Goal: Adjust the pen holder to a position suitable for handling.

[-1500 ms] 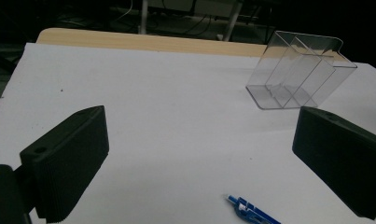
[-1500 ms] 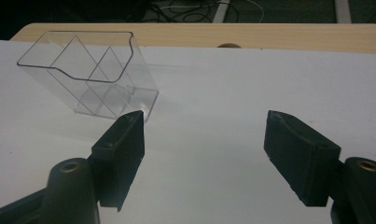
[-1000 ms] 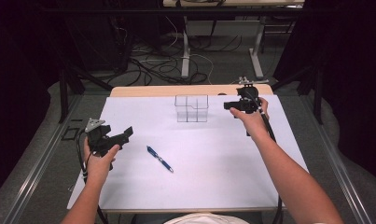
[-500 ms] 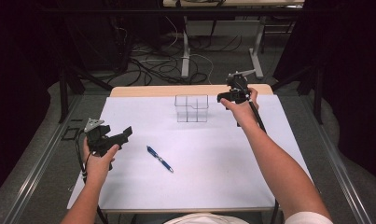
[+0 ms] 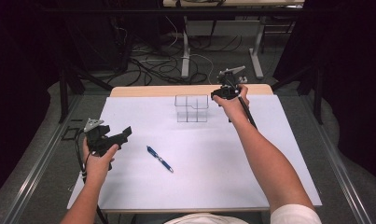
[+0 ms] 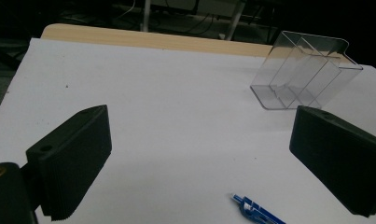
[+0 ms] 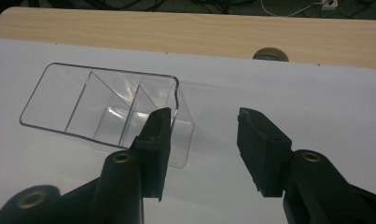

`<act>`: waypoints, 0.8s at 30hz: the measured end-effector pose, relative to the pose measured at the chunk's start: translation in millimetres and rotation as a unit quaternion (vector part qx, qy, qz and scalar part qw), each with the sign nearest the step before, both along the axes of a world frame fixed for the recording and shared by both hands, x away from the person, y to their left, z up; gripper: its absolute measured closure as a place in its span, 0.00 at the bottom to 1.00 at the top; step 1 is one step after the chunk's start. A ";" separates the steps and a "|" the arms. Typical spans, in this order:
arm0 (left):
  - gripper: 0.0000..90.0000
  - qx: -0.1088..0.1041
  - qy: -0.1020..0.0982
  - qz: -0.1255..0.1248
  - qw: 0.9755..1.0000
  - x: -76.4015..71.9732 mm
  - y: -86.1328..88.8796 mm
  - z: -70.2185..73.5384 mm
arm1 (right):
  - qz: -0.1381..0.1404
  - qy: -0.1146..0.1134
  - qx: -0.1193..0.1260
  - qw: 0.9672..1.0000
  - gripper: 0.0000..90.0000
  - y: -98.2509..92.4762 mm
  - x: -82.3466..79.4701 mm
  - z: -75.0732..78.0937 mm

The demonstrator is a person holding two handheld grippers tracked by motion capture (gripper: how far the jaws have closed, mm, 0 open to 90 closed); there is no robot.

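Observation:
A clear plastic organiser (image 5: 191,108) with dividers stands at the far middle of the white table. My right gripper (image 5: 215,94) hovers at its right end. In the right gripper view the organiser (image 7: 97,105) lies at the left, with its end wall beside the left jaw of the right gripper (image 7: 199,123). Those jaws have just been closing; they stand apart and grip nothing. A blue pen (image 5: 159,158) lies at the table's middle, and its tip (image 6: 255,211) also appears in the left gripper view. My left gripper (image 5: 126,132) is held wide open at the left, with nothing between the jaws (image 6: 199,119).
The white sheet (image 5: 269,154) covers most of the table, and a strip of wood (image 5: 148,90) with a cable hole (image 7: 270,54) runs along the far edge. Cables and desk legs lie on the dark floor beyond.
My right hand has moved left along the far edge up to the organiser's right end. The left hand and the pen have stayed where they were.

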State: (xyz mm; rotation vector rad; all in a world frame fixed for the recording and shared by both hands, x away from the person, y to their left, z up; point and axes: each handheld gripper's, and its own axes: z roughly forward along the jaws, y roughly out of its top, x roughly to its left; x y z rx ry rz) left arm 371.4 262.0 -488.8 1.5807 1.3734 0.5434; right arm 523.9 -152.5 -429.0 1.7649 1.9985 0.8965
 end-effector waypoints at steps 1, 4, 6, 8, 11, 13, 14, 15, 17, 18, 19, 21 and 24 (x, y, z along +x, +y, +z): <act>0.06 -0.001 0.000 0.001 1.000 0.1 0.4 0.0 | 0.000 0.000 0.000 1.000 0.62 0.0 0.0 0.0; 0.06 -0.002 0.000 0.002 1.000 0.1 1.2 -0.2 | 0.000 0.002 0.000 1.000 0.63 2.7 4.4 -4.2; 0.06 -0.002 0.000 0.002 1.000 0.0 1.5 -0.2 | -0.002 0.006 0.002 1.000 0.63 4.3 9.6 -8.7; 0.06 -0.003 0.001 0.002 1.000 -0.1 2.0 0.0 | 0.000 0.006 0.001 1.000 0.64 4.3 11.0 -9.9; 0.06 -0.005 0.002 0.002 1.000 0.5 2.4 -0.6 | -0.004 0.015 0.008 1.000 0.65 8.7 16.2 -14.1; 0.06 -0.006 0.003 0.003 1.000 0.6 2.3 -0.9 | -0.006 0.011 0.010 1.000 0.65 10.2 17.3 -15.2; 0.06 -0.007 0.003 0.003 1.000 0.8 2.3 -1.2 | -0.009 0.009 0.008 1.000 0.66 13.7 19.0 -17.2; 0.07 -0.006 0.003 0.003 1.000 0.8 2.4 -1.3 | -0.008 0.009 0.008 1.000 0.66 14.7 19.9 -18.2; 0.07 -0.006 0.004 0.002 1.000 0.6 3.0 -1.2 | -0.011 0.010 0.010 1.000 0.67 17.0 21.6 -20.6; 0.07 -0.006 0.002 0.002 1.000 0.5 3.2 -1.3 | -0.012 0.013 0.011 1.000 0.68 17.8 22.3 -21.7; 0.07 -0.006 0.002 0.002 1.000 0.3 3.5 -1.2 | -0.011 0.012 0.010 1.000 0.68 18.0 23.5 -23.4; 0.07 -0.007 0.001 0.002 1.000 0.5 3.8 -1.3 | -0.013 0.020 0.015 1.000 0.68 19.2 25.1 -26.4; 0.07 -0.007 0.003 0.003 1.000 0.6 3.7 -1.7 | -0.011 0.026 0.015 0.999 0.70 20.5 27.8 -30.3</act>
